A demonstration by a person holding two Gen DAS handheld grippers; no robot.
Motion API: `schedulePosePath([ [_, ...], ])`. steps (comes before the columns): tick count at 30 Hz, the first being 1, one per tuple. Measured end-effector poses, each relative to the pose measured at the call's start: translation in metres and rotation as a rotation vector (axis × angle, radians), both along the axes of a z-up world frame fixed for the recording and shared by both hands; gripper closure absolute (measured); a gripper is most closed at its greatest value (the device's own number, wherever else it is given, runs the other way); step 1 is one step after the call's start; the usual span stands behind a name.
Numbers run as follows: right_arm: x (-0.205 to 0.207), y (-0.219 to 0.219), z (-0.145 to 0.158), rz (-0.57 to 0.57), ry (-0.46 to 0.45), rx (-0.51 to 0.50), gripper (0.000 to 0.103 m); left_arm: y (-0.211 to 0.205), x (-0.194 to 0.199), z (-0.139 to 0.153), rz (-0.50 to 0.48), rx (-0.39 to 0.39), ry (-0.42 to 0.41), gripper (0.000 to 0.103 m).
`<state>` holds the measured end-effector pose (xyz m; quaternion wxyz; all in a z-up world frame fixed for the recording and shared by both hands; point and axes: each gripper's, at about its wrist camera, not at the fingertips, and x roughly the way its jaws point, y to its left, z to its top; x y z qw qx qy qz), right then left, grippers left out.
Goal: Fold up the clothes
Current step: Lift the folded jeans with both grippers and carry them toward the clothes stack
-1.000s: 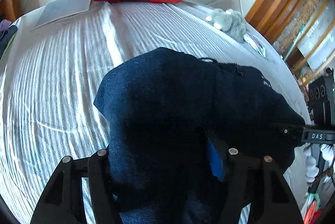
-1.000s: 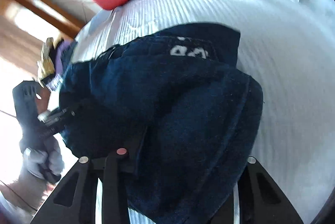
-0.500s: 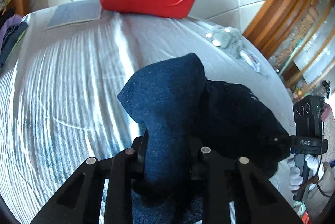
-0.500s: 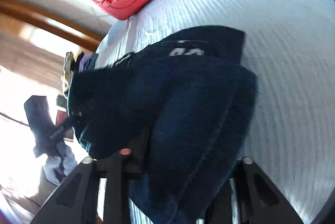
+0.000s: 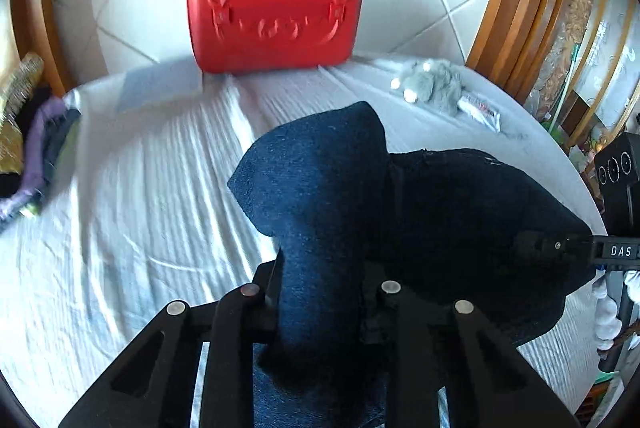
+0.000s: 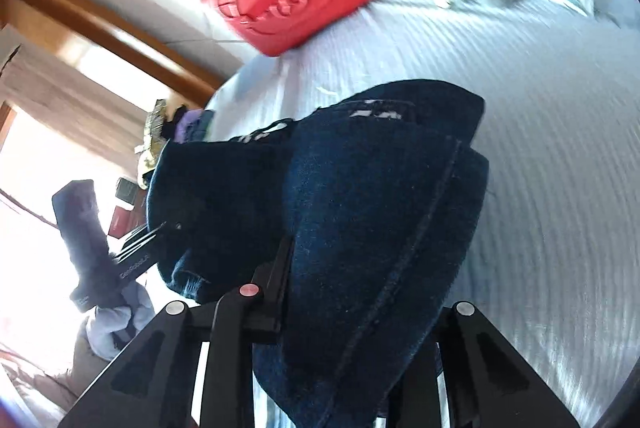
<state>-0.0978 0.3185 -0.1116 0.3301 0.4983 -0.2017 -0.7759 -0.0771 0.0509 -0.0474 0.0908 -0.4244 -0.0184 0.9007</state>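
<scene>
Denim, a dark blue bunched garment [image 5: 400,211], hangs over the white ribbed bedspread [image 5: 132,203], stretched between your left gripper [image 5: 324,292] and right gripper [image 6: 352,292], each clamped on one end.

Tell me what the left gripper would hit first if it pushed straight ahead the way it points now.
The left gripper is shut on the dark blue jeans, so their bunched fabric comes first. Past that, probably the white bedsheet, then the red case at the headboard; depth is unclear.
</scene>
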Motion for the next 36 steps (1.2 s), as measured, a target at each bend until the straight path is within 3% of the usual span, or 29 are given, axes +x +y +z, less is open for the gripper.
schedulePosePath([
  [7, 0.005, -0.023, 0.037, 0.044, 0.042, -0.063, 0.08, -0.041, 0.02, 0.058, 0.025, 0.018, 0.067, 0.081],
  [12, 0.0, -0.089, 0.078, 0.127, 0.099, -0.094, 0.08, -0.115, 0.029, 0.105, 0.086, 0.01, 0.14, 0.082],
  [20, -0.032, -0.288, 0.143, 0.264, 0.206, -0.149, 0.08, -0.31, 0.006, 0.182, 0.149, -0.061, 0.244, 0.082],
  [27, -0.096, -0.484, 0.176, 0.295, 0.218, -0.23, 0.08, -0.492, -0.071, 0.221, 0.186, -0.079, 0.233, 0.083],
  [30, -0.129, -0.548, 0.167, 0.312, 0.183, -0.207, 0.08, -0.563, -0.116, 0.196, 0.203, -0.054, 0.161, 0.083],
  [32, -0.151, -0.586, 0.154, 0.325, 0.161, -0.163, 0.08, -0.598, -0.143, 0.155, 0.21, -0.027, 0.093, 0.082],
  [34, -0.174, -0.617, 0.121, 0.323, 0.104, -0.099, 0.08, -0.622, -0.166, 0.104, 0.219, 0.002, 0.014, 0.078],
  [36, -0.189, -0.632, 0.081, 0.28, 0.064, -0.032, 0.075, -0.639, -0.186, 0.041, 0.235, -0.014, -0.055, 0.046],
])
